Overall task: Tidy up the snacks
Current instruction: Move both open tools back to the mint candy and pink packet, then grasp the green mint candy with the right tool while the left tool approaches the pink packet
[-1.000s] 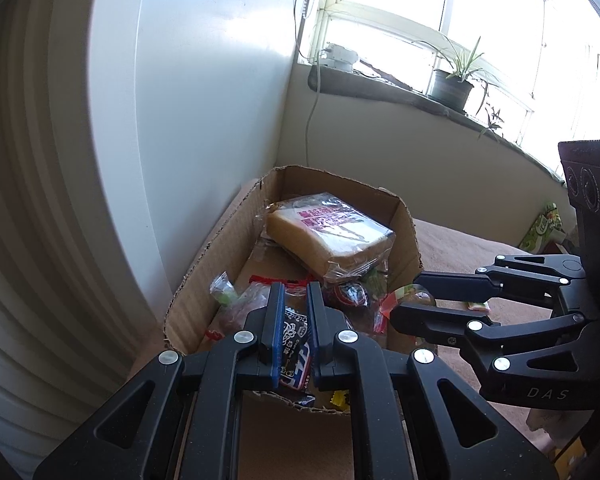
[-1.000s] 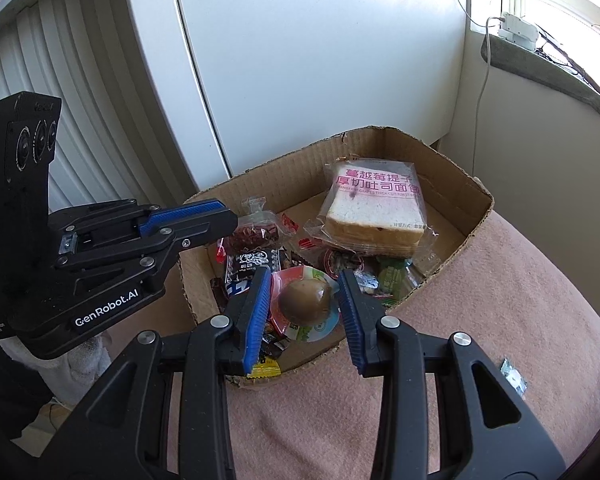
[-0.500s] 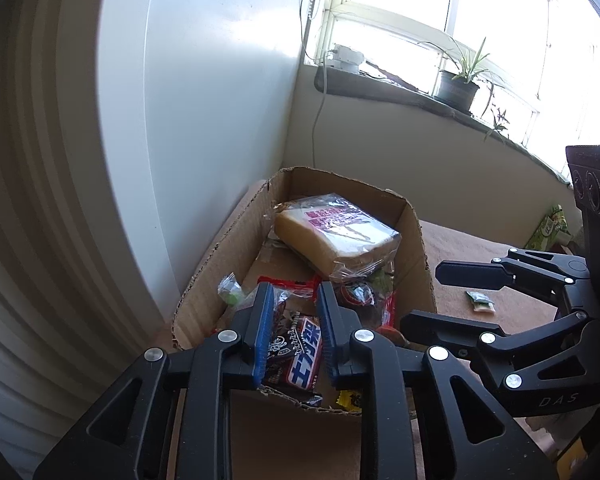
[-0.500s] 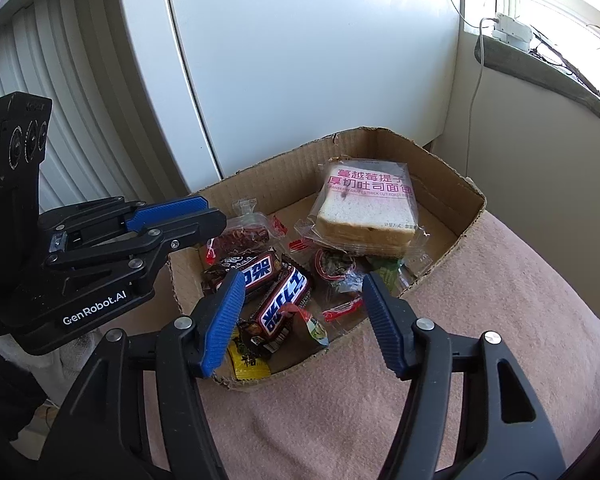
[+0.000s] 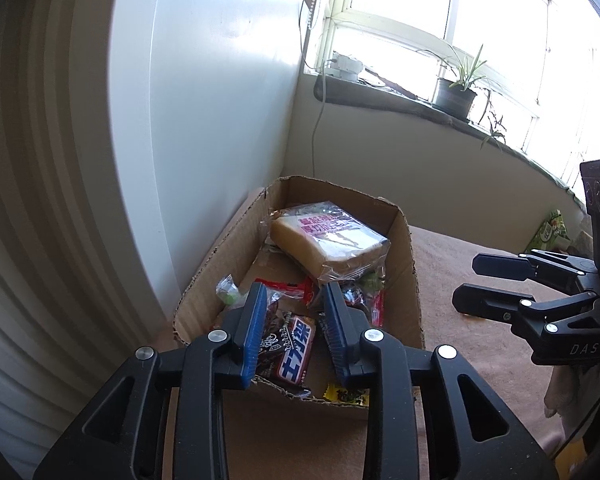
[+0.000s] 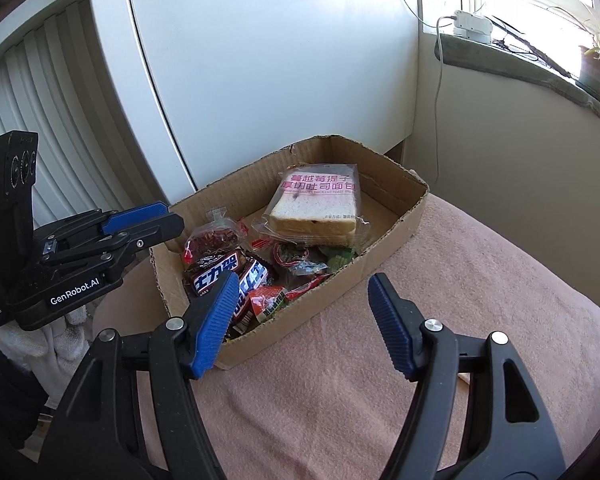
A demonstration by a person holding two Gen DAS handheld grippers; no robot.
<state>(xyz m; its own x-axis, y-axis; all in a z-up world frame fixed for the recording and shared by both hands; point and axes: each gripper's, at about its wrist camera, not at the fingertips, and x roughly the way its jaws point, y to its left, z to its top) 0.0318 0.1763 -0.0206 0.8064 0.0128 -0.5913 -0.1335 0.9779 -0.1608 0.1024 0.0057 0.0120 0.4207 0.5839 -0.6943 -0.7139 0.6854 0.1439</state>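
A: Where do the snacks sit?

B: In the cardboard box (image 6: 384,236), which rests on a pink cloth (image 6: 440,320) beside a white panel (image 6: 260,60). A wrapped loaf of sliced bread (image 6: 320,204) lies at the far end. At the near end lie two chocolate bars (image 6: 216,276), a red packet (image 6: 266,300) and several smaller wrappers between them and the bread.

A: And the left gripper (image 5: 294,320)?

B: It hangs over the near end of the box. Its jaws are opening, with a narrow gap between the blue pads (image 5: 256,328). A chocolate bar (image 5: 296,350) shows through that gap, lying in the box below; the pads do not press on it.

A: The right gripper (image 6: 300,320)?

B: Its jaws are opening too and stand wide apart. Nothing is between them. It is over the near wall of the box and the cloth, and in the left wrist view it is to the right of the box, above the cloth (image 5: 500,288).

A: Anything outside the box?

B: A yellow wrapper (image 5: 346,394) peeks out at the near edge; whether it is inside or outside the box cannot be told. A green packet (image 5: 550,232) lies at the far side of the cloth, and a potted plant (image 5: 456,92) stands on the window sill (image 5: 380,96).
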